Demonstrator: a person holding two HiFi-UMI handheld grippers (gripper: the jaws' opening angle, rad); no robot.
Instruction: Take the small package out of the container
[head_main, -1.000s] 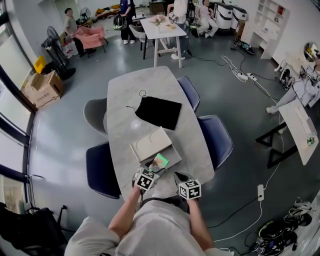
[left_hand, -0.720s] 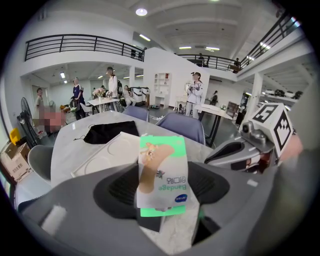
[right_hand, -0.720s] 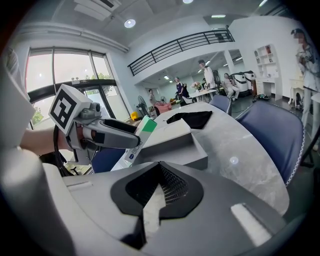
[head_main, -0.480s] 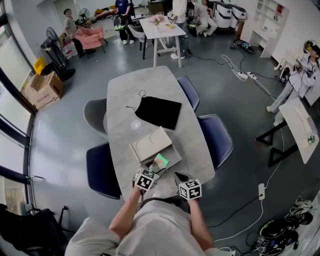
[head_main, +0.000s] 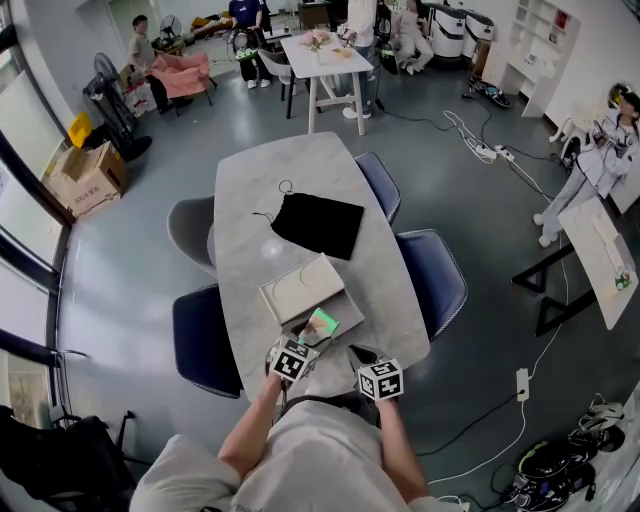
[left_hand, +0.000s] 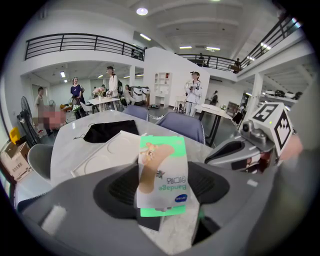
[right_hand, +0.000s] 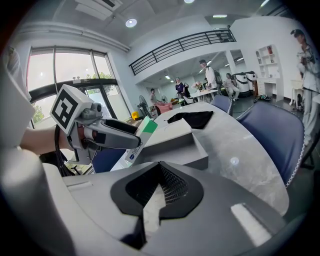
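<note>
A small green and white bandage package (left_hand: 163, 172) stands upright between the pads of my left gripper (left_hand: 162, 197), which is shut on it. In the head view the package (head_main: 320, 323) is held just above the table's near end, beside the near corner of the white container (head_main: 300, 287). The container (left_hand: 106, 150) is a flat open box with round hollows. My right gripper (head_main: 356, 354) hovers to the right, shut with nothing in it (right_hand: 157, 194). From the right gripper view the left gripper (right_hand: 131, 141) and the package (right_hand: 142, 134) show in front of the container (right_hand: 175, 142).
A black drawstring pouch (head_main: 318, 224) lies on the marble table (head_main: 290, 165) beyond the container. Blue and grey chairs (head_main: 432, 275) ring the table. People, another table and cardboard boxes (head_main: 85, 175) stand farther off in the room.
</note>
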